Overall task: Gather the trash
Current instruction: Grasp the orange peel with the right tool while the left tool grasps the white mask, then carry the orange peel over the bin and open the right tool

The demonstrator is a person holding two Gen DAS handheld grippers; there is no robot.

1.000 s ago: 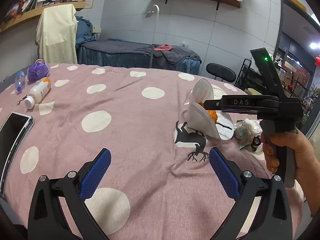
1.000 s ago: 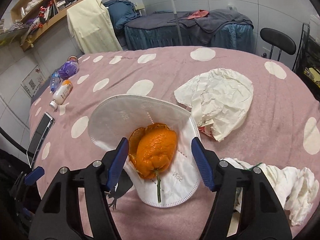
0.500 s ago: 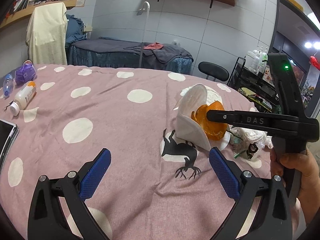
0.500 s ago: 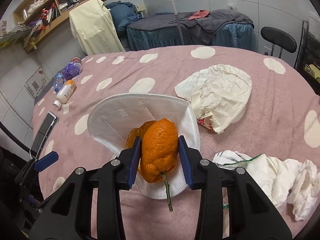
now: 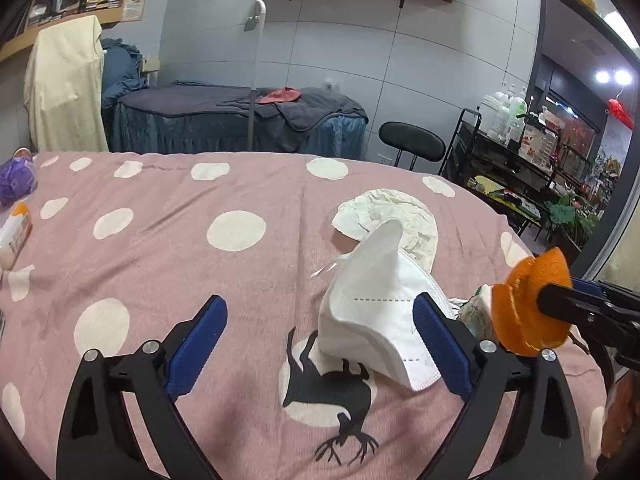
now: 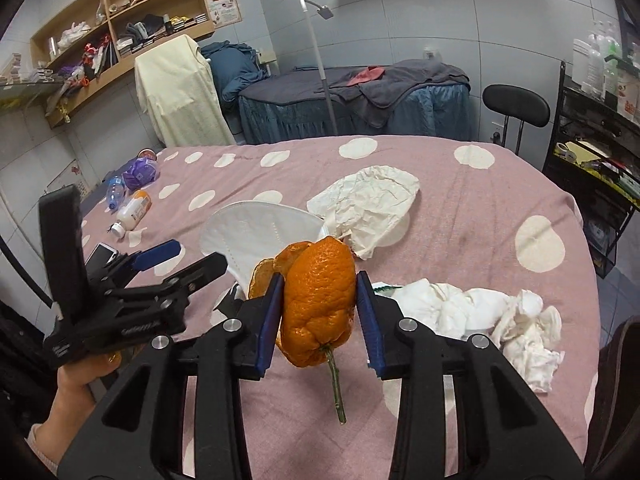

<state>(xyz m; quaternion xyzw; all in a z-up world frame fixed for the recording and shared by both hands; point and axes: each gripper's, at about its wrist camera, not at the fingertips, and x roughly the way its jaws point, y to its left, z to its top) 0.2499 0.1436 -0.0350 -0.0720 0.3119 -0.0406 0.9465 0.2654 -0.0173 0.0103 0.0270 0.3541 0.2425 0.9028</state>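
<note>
Grey tiled walls, wooden shelves and a dark-covered massage bed [image 6: 352,100] are seen behind the pink, white-dotted cloth of the surface [image 6: 480,216]. The right tongs [image 6: 318,312] are closed firmly on an orange peel, hollow and stemmed [image 6: 320,300], both blue pads being pressed against its sides. A second ago these tongs stood open around the peel while it lay inside the white folded face mask [image 5: 380,320]; the peel has since been gripped and raised clear of the mask, so that it is now held in the air above the cloth.

The left tongs [image 5: 316,344] are held wide, nothing being pressed by the pads, and the jaws are closing slightly. They have been brought across towards the mask, which now lies between them, close to the right-hand pad.

Further out, a crumpled white paper wrapper [image 6: 364,208] lies just beyond the mask, and a heap of crumpled white tissues [image 6: 488,316] rests near the right edge of the cloth. Well apart, on the far left side, a white bottle with an orange label [image 6: 134,210], a clear blue bottle [image 6: 114,196] and a purple bundle [image 6: 140,170] are seen.

One piece of trash is judged secured; the mask appears to be next, with the wrapper and tissues not yet collected. No bin is visible.
</note>
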